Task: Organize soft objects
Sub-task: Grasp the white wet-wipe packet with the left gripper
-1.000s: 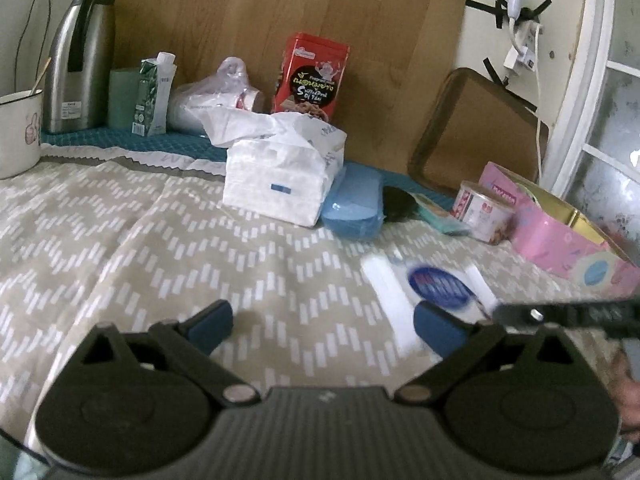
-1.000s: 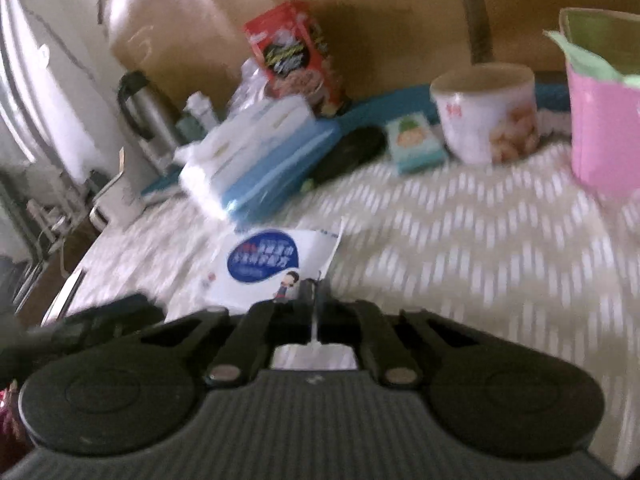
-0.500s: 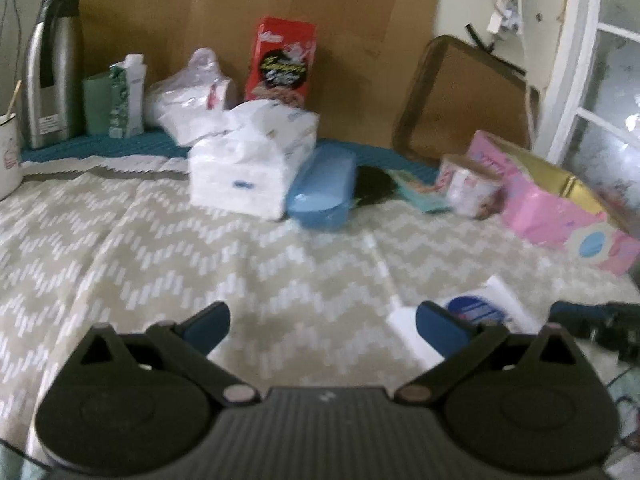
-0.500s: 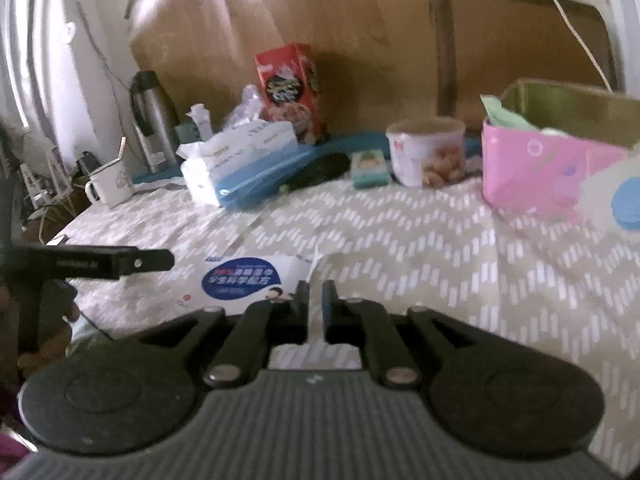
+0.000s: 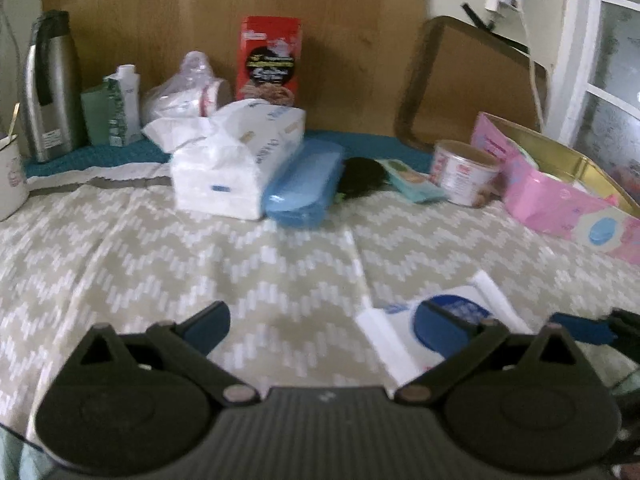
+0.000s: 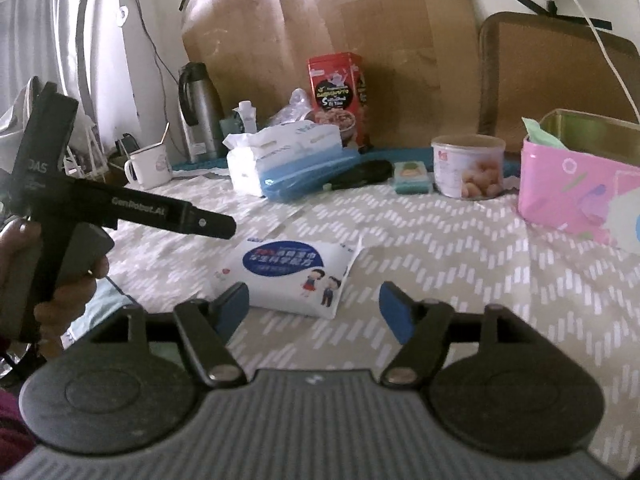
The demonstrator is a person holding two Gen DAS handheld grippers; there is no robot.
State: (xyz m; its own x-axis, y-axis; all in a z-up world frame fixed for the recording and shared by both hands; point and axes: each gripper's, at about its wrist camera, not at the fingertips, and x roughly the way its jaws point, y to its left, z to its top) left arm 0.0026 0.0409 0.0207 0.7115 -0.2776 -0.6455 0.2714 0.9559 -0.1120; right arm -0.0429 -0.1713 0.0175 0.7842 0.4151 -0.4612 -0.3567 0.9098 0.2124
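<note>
The right gripper was seen nearest, its ribbed grey body and two round black discs filling the lower frame. Its jaws had just been opening and stood spread, the blue pads apart with nothing pressed between them. Just beyond the pads, a flat white wet-wipes pack, soft and slightly crumpled, printed with a blue oval and two cartoon children, was laid on the beige chevron-patterned tablecloth. To the left of the pack, the left gripper was held by a hand on its black handle; in its own view its blue-padded jaws were spread wide and empty, with the pack partly hidden behind the right-hand pad.

Beyond the pack, a soft white tissue pack with a sheet pulled out at the top was set against a long, rounded blue plastic case. To the right of the case a dark oblong object, a small teal packet and a round paper-labelled tub were lined up. Further right of the tub, a glossy pink tin with a gold inner wall was seen open. Behind the tissue pack, a red box, a crinkled clear plastic bag, a carton, a brushed-steel flask and a white enamel mug were ranged in front of a wooden board.
</note>
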